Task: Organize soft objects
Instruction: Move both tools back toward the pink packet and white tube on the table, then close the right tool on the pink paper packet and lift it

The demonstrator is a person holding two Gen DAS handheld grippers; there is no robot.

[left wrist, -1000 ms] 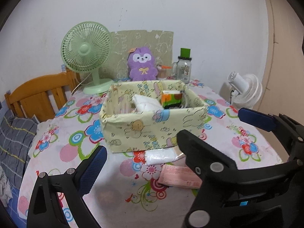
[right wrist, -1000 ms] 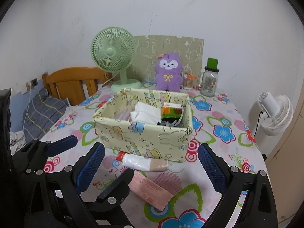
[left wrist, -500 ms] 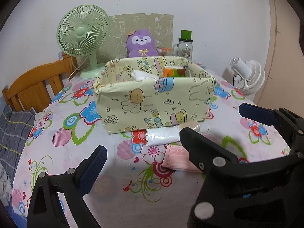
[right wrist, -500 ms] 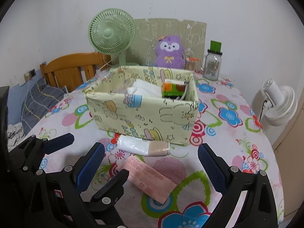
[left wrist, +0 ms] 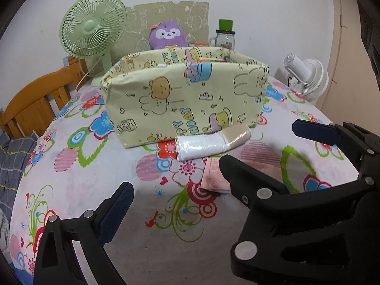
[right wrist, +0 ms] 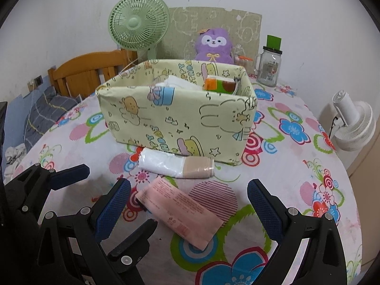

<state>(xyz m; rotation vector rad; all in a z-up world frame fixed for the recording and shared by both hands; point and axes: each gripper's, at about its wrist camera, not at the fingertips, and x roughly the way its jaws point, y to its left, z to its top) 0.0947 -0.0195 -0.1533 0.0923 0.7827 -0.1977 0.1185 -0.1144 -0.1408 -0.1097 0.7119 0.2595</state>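
A round table [right wrist: 308, 171] under a loud flower-print cloth fills the room's middle, pushed toward a white wall, with a wooden bed headboard [right wrist: 90, 71] off its left edge and a white fan [right wrist: 353, 128] standing past its right edge. Along the back edge stand a green desk fan [right wrist: 139, 23], a purple plush toy [right wrist: 215, 44] and a glass jar with a green lid [right wrist: 269, 67]. Mid-table sits the pale yellow cartoon-print fabric box [right wrist: 175, 116]; only the right wrist view looks into it, showing white folded cloth [right wrist: 178, 83] and an orange-green pack [right wrist: 219, 85]. Touching the box's front wall lies a plastic-wrapped roll [right wrist: 177, 166], white with a beige end. Nearer the front edge lies a flat pink packet [right wrist: 180, 211], apart from the roll. The right gripper [right wrist: 188, 210] hovers over that packet, jaws spread wide on either side. The left gripper [left wrist: 211, 158] is likewise wide open, holding nothing, the right gripper's arm crossing its view.
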